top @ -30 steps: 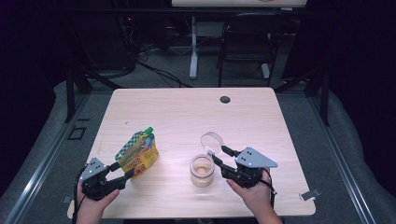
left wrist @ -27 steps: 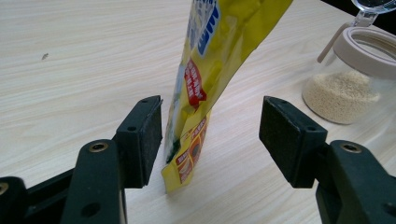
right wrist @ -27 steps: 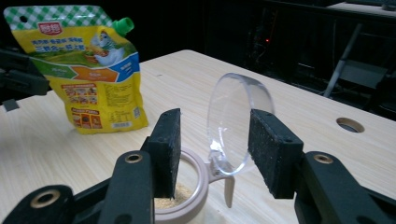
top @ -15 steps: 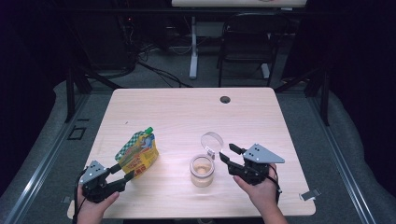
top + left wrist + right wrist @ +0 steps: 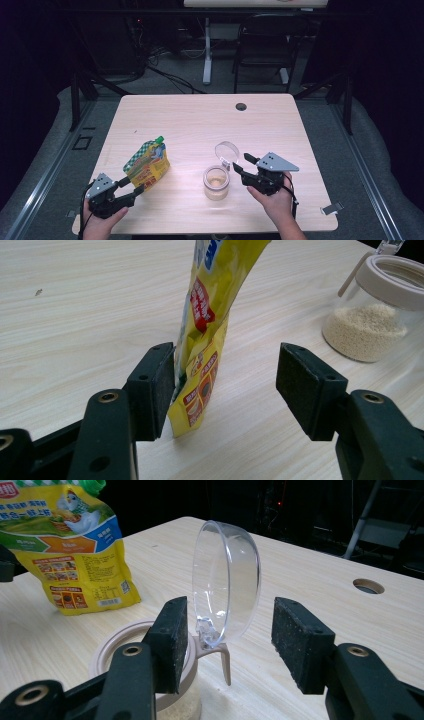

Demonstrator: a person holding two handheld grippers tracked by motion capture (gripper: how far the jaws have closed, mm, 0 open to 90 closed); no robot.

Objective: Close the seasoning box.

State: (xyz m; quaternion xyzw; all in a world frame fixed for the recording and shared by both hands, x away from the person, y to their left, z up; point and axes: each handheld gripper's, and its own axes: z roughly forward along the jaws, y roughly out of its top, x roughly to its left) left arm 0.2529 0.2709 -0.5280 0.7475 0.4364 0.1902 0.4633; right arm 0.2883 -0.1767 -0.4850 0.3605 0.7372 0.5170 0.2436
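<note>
A yellow pouch [image 5: 146, 163] with a green cap stands tilted on the table's left side. My left gripper [image 5: 131, 186] is open around its lower corner. In the left gripper view the left pad touches the pouch [image 5: 205, 325], while the right pad is well clear of it. A glass jar [image 5: 216, 183] with a beige rim holds pale grains. Its clear hinged lid [image 5: 227, 151] stands open. My right gripper [image 5: 240, 162] is open beside it. In the right gripper view the lid [image 5: 227, 580] rises between the two jaws without touching either.
The wooden table [image 5: 200, 120] has a round cable hole [image 5: 241, 106] near its far edge. Beyond that edge are a chair [image 5: 260, 50] and a stand's legs on the dark floor. Bare wood lies between the pouch and the jar.
My right gripper has shifted slightly to the right, with its jaws still at the jar's lid. The left gripper and the pouch have hardly moved.
</note>
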